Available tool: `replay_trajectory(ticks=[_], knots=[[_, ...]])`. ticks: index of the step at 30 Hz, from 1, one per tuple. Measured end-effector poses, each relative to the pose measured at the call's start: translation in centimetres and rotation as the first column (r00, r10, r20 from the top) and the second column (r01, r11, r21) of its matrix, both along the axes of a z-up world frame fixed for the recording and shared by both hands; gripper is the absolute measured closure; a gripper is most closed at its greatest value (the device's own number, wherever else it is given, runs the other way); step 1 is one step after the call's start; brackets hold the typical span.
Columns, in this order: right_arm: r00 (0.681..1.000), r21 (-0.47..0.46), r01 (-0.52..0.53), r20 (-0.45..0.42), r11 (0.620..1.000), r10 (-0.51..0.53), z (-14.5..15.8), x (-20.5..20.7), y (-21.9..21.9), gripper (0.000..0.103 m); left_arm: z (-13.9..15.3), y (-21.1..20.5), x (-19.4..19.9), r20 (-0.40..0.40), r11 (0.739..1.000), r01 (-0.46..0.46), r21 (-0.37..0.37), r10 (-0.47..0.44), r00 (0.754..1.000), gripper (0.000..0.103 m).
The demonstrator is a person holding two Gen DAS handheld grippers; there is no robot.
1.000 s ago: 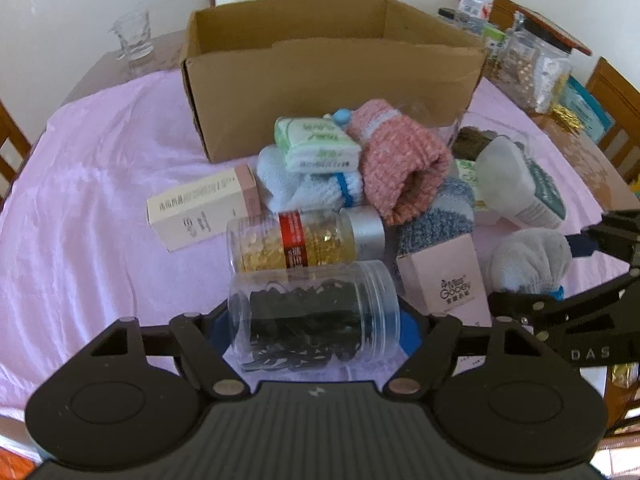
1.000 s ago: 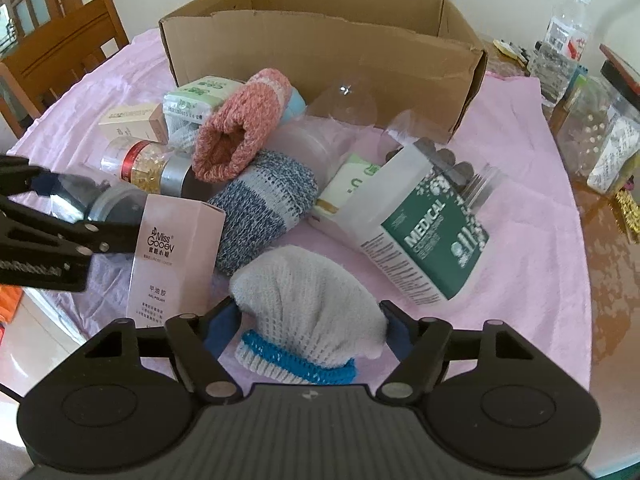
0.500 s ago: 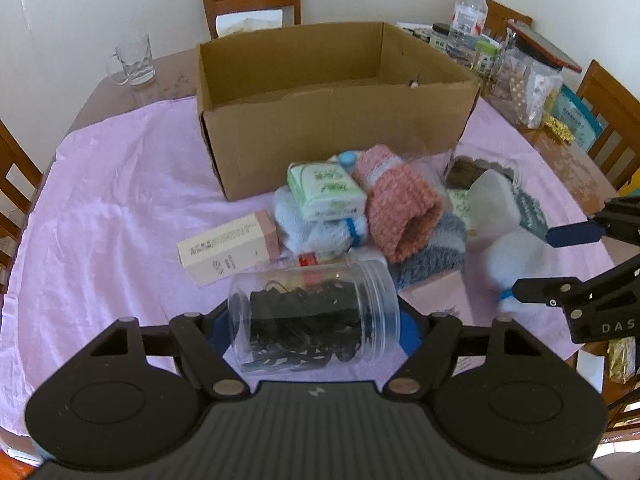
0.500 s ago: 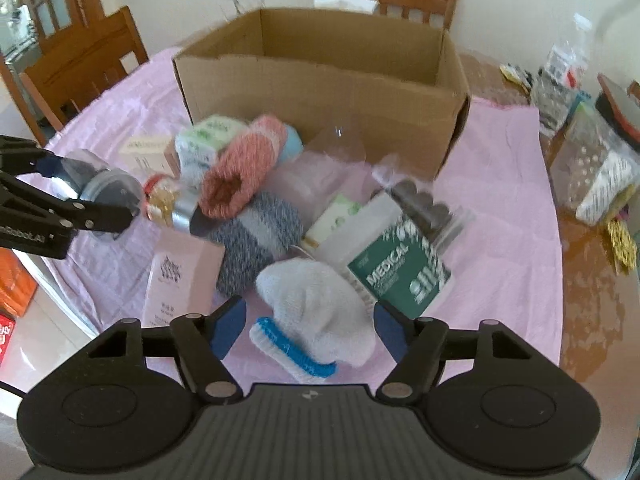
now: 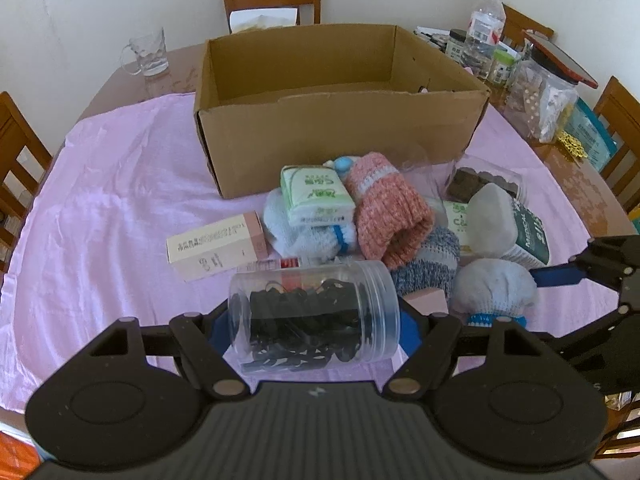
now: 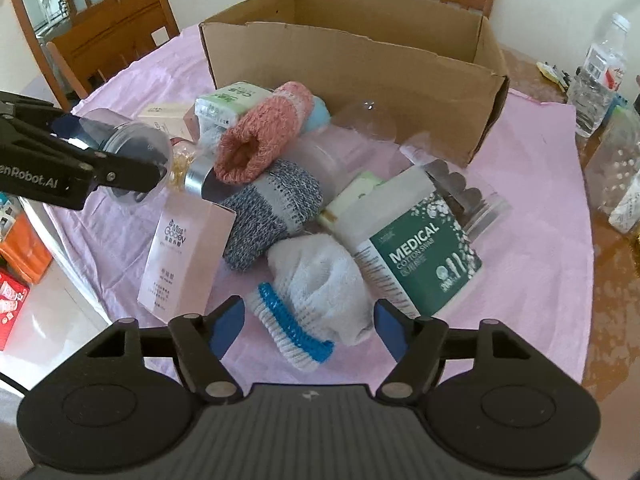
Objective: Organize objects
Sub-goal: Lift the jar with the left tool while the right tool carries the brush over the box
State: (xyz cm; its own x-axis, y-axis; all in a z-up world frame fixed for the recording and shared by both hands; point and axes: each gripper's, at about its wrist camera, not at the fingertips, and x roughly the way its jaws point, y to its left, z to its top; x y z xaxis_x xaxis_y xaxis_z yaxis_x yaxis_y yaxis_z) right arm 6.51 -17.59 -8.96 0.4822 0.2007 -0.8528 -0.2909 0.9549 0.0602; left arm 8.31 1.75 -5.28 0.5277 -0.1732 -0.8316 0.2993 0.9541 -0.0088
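A plain brown cardboard box stood on a pale pink-lilac tablecloth. The ribbed knit sock roll was salmon pink flecked white; another knit roll was marled blue-grey. The white sock bore a bright blue cuff stripe. The swab packet was dark green with white lettering.

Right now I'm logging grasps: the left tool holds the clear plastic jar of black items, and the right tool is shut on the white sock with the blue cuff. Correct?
Not quite. The right tool is open around the white sock with the blue cuff, as the right wrist view shows. The left tool does hold the clear plastic jar of black items.
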Motion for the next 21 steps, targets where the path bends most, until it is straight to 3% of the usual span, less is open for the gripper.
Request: replay_trajectory(ticks=[8, 11, 16, 21], knots=[[0.996, -0.067, -0.083, 0.023, 0.994, 0.085, -1.7, 1.1, 1.1, 0.020, 0.4, -0.1, -0.2, 0.000, 1.000, -0.026, 0.009, 0.026, 1.000, 0.027], [0.994, -0.101, -0.101, 0.018, 0.990, 0.104, -2.1, 1.1, 1.1, 0.026, 0.6, -0.3, -0.1, 0.002, 0.999, -0.036, 0.007, 0.036, 0.999, 0.027], [0.993, -0.061, -0.117, 0.015, 0.991, 0.118, -1.1, 1.0, 0.1, 0.034, 1.2, -0.6, 0.1, -0.001, 0.998, -0.057, 0.017, 0.057, 0.998, 0.027], [0.991, -0.005, -0.130, 0.019, 0.991, 0.130, 1.7, 0.9, -1.2, 0.034, 2.5, -0.9, 0.9, -0.006, 0.998, -0.056, 0.019, 0.057, 0.998, 0.027]])
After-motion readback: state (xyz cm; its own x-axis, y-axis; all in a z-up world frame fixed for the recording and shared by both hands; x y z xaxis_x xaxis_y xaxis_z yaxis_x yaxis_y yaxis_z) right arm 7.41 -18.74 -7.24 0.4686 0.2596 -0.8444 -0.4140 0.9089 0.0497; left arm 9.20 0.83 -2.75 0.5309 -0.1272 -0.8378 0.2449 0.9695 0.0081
